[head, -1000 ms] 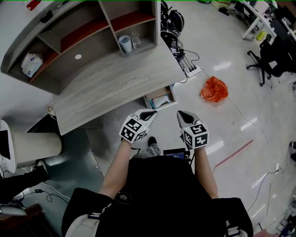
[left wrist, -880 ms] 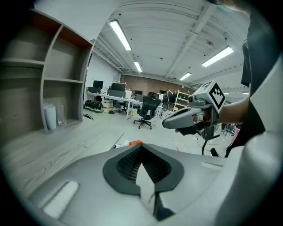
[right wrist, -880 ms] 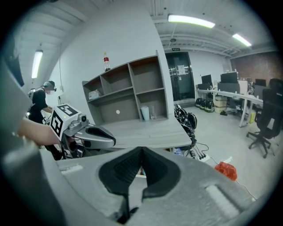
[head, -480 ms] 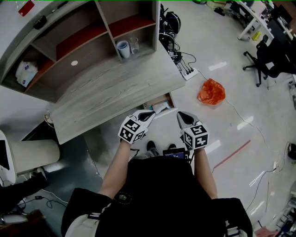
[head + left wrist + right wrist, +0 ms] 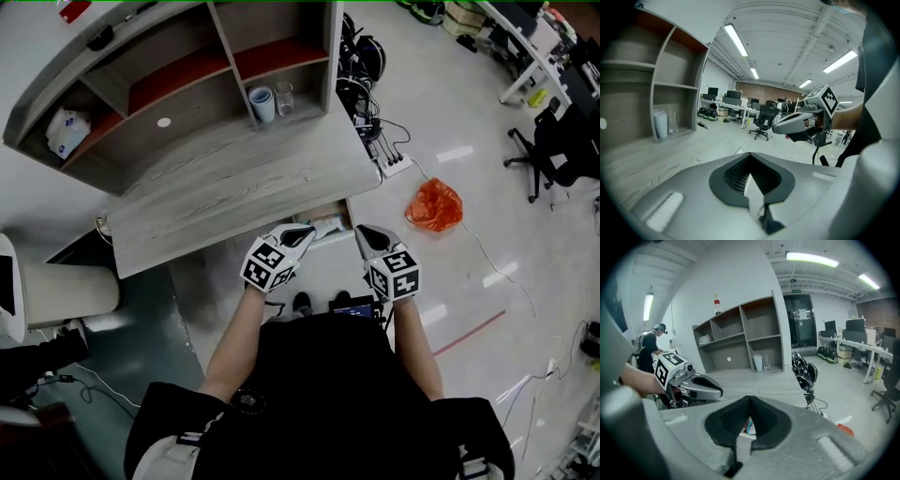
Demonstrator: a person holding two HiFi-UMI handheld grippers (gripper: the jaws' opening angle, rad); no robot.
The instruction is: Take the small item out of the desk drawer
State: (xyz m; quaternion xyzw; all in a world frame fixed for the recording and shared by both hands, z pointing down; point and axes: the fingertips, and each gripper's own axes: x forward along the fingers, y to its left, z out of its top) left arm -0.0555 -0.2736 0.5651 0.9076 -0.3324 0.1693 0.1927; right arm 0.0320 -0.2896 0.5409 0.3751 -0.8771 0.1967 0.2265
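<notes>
Holding my left gripper [image 5: 298,233] and right gripper [image 5: 367,234], jaws closed and empty, just off the desk's [image 5: 234,183] front edge, I could knock the small white item [image 5: 326,225] deeper into the open drawer [image 5: 348,215] below that edge's right end if I reach in without opening.

Two hand-held grippers [image 5: 305,232] [image 5: 364,232], apparently one drawer [image 5: 330,223]

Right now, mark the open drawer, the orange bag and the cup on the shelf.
open drawer [image 5: 349,217], head view, on its right side wall.
orange bag [image 5: 434,204], head view, on the middle of the bag.
cup [image 5: 263,103], head view, on its side wall.
</notes>
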